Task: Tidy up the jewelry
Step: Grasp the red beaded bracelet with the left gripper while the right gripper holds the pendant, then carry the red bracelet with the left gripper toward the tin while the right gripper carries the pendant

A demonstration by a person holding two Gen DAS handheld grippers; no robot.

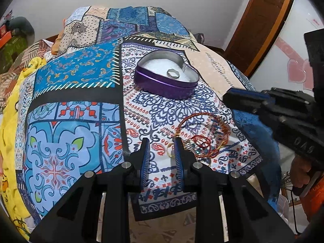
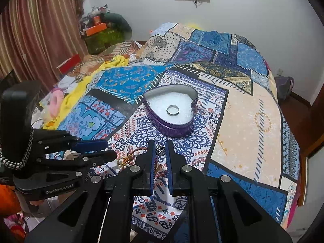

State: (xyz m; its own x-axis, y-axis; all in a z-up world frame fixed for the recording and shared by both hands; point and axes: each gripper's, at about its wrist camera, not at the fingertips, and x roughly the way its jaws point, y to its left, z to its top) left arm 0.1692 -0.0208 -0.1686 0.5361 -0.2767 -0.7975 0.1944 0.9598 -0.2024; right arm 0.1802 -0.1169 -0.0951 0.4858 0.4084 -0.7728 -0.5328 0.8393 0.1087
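A purple heart-shaped tin (image 2: pixel 156 119) lined with white foam stands open on the patterned bed cover, with a silver ring (image 2: pixel 172 110) lying in it. The tin (image 1: pixel 162 87) and ring (image 1: pixel 173 74) also show in the left wrist view. My right gripper (image 2: pixel 160 144) hangs just in front of the tin, shut on a small silver pendant (image 2: pixel 161 151). A red and gold cord bracelet (image 1: pixel 204 133) lies on the cover beside my left gripper (image 1: pixel 162 141). Its jaws stand a little apart with only cloth showing between them, and a small gold ring (image 1: pixel 170 151) lies by its right finger.
The patchwork bed cover (image 2: pixel 243 111) fills both views and falls away at the right edge. A yellow blanket (image 1: pixel 12 121) and loose clothes lie to the left. Striped curtains (image 2: pixel 30 40) and boxes stand beyond the bed. There is a wooden door (image 1: pixel 263 20) at the right.
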